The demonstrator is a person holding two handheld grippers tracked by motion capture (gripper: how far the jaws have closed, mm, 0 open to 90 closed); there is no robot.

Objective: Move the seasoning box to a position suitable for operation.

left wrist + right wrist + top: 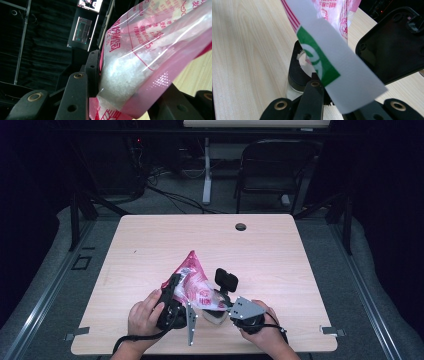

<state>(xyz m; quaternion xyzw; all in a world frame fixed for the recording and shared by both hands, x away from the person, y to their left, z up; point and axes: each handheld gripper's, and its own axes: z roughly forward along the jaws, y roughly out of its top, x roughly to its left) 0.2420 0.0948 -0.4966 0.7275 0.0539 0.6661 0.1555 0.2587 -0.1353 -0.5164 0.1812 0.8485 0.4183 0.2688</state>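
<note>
The work sits close to the near edge of the tabletop, just left of its middle; the far half and both side stretches of the wood lie bare, with a small round hole near the far edge. The left tongs are clamped on the pink-and-clear bag, its plastic pressed between the black jaws in the left gripper view, where white grains show through the film. The right tongs are pinched together on a white strip with a green mark. The bag stands tilted, its pointed corner up and away from the person, red print on its pink upper part. A jar with a black lid stands on the wood just beyond the strip.
</note>
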